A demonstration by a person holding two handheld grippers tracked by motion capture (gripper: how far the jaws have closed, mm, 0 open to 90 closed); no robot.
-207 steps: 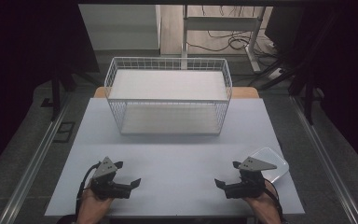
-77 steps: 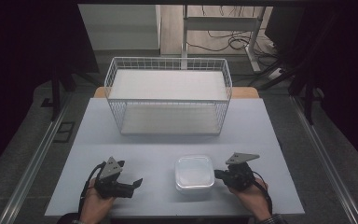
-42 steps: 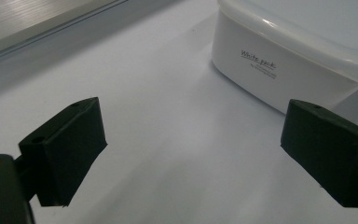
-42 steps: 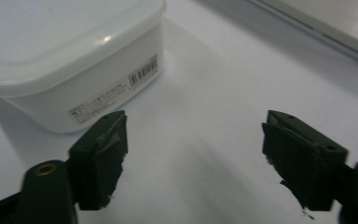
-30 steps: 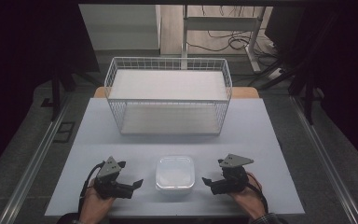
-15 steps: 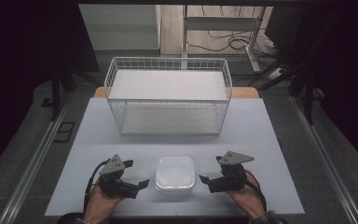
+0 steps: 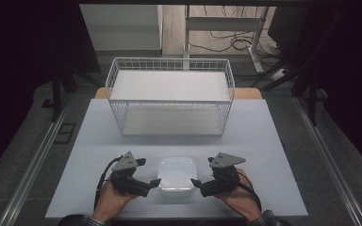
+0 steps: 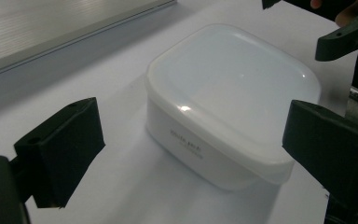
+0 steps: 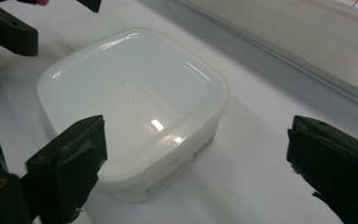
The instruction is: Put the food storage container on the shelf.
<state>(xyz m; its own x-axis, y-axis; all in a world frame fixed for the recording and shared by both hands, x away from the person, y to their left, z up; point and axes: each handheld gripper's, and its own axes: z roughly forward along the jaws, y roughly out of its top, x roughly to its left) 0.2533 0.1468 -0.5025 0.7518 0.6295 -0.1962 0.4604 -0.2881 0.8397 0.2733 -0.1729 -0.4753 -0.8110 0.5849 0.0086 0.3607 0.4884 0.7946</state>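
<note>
While both hands sit at the table's point(image 7: 283, 155) near edge, the left gripper point(image 7: 153, 183) and right gripper point(image 7: 196, 182) flank the lidded white container point(image 7: 177, 173), jaws spread and gripping nothing, apparently to take it from both sides. Beyond stands the empty wire basket point(image 7: 169, 96). Earlier the container lay at the right; now it is centred and both grippers have closed in.
</note>
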